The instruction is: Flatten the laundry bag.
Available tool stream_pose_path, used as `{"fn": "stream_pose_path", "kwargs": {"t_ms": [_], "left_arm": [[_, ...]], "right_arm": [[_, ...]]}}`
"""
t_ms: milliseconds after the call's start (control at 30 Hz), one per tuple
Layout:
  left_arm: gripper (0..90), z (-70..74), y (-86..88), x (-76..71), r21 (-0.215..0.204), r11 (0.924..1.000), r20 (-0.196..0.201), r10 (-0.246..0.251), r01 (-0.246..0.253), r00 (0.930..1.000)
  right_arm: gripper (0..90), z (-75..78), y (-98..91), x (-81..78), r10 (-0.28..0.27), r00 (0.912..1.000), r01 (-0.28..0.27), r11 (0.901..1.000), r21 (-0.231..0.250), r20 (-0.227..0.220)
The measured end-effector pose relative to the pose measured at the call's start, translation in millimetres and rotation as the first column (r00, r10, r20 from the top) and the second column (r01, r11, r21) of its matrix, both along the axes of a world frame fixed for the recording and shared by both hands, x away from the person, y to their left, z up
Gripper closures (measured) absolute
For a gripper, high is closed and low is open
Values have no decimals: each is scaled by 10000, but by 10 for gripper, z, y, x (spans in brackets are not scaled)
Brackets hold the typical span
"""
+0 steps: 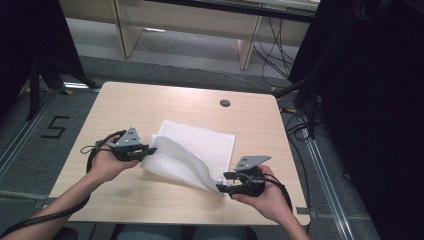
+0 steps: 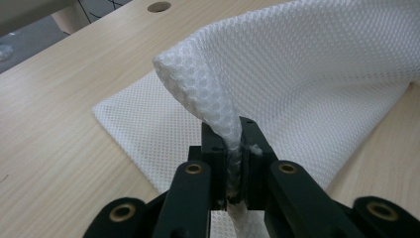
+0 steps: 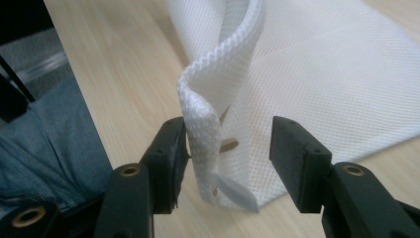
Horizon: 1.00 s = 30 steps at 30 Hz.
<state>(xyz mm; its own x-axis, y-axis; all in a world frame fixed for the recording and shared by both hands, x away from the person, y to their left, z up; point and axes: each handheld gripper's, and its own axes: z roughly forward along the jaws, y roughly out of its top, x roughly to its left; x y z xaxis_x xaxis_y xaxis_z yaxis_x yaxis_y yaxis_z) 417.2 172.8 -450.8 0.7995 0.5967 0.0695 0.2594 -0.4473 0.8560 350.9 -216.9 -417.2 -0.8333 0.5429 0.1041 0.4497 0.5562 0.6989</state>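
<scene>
Wood-coloured and smooth, the table (image 1: 150,100) sits in a dim room with dark curtains at the sides.

Now the tongs. The left gripper (image 2: 232,148) is squeezed tight on a bunched corner of the white mesh cloth (image 2: 317,74). The cloth goes right down between its two black jaws, and it holds that corner up off the table. The right gripper (image 3: 228,146) is wide apart. A folded corner of the cloth (image 3: 203,134) stands in the gap and leans on one jaw, but the other jaw does not touch it. So this gripper holds nothing.

From above, the left gripper (image 1: 145,149) and the right gripper (image 1: 225,182) sit at the two near corners of the cloth (image 1: 200,145). The near part of the cloth curls up in a fold, and the far part lies flat on the table.

What could go wrong? With one side let go, the loose corner may flop down and the fold may fall open or land crooked. If the left gripper pulls hard, the whole cloth may slide across the smooth table. The open jaws could also catch the mesh and drag it along.
</scene>
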Motion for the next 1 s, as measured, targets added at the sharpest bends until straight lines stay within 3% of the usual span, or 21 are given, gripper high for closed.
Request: {"fn": "stream_pose_path", "kwargs": {"t_ms": [100, 133, 200, 333, 400, 467, 500, 567, 633, 733, 767, 800, 833, 900, 933, 1000], "left_arm": [[831, 4, 17, 4, 123, 9999, 84, -22, 21, 10000], [832, -2, 14, 4, 136, 9999, 96, 28, -29, 9999], [831, -5, 6, 3, 150, 9999, 100, 46, -47, 9999], [832, -3, 3, -2, 143, 9999, 169, 26, -28, 9999], [832, -11, 4, -15, 141, 9999, 161, 8, -10, 9999], [831, -19, 4, -24, 115, 9999, 117, -11, 10, 9999], [831, -23, 2, -29, 60, 10000, 58, 1, -1, 10000], [831, -20, 8, -34, 34, 10000, 33, -64, 64, 10000], [829, -15, 21, -35, 43, 9996, 77, -277, 276, 9996], [825, -25, 40, -57, 9, 9992, -61, -409, 409, 9991], [823, -36, 42, -73, -82, 9993, -202, -361, 359, 9991], [822, -42, 51, -76, -81, 9987, -183, -505, 503, 9986], [820, -41, 60, -85, 4, 9984, -183, -567, 567, 9982], [817, -42, 69, -116, -115, 9983, -296, -576, 573, 9979], [814, -36, 77, -127, -136, 9979, -290, -636, 633, 9976], [807, -28, 92, -158, -146, 9967, -455, -799, 793, 9958]], "right_arm": [[504, 123, -97, 8, -203, 9998, 206, 9989, 432, -61], [522, 228, -160, 37, -159, 9998, 149, 9971, 743, 126], [540, 341, -186, 25, -635, 9980, 634, 9920, 1090, -31], [592, 448, -201, 87, -866, 9962, 844, 9886, 1248, 116], [726, 482, -157, 169, -1470, 9890, 1480, 9839, 1002, -178], [817, 449, -95, 237, -1911, 9803, 1933, 9802, 431, -504], [839, 401, -37, 265, -2211, 9730, 2239, 9739, 372, -660], [875, 323, 42, 337, -2312, 9669, 2316, 9728, -92, -1079], [887, 203, 152, 387, -2387, 9624, 2395, 9708, -93, -1297], [897, 59, 292, 418, -2008, 9672, 1960, 9795, -458, -1555], [900, 21, 356, 390, -1988, 9618, 1938, 9800, -448, -1882], [900, -5, 395, 380, -1688, 9659, 1600, 9853, -600, -1961], [900, -40, 429, 371, -1477, 9697, 1371, 9883, -666, -1947], [900, -89, 487, 333, -1451, 9661, 1286, 9877, -890, -2135], [900, -114, 496, 327, -1219, 9719, 1062, 9905, -874, -2013], [900, -152, 506, 310, -1024, 9732, 846, 9920, -936, -2059]]}}
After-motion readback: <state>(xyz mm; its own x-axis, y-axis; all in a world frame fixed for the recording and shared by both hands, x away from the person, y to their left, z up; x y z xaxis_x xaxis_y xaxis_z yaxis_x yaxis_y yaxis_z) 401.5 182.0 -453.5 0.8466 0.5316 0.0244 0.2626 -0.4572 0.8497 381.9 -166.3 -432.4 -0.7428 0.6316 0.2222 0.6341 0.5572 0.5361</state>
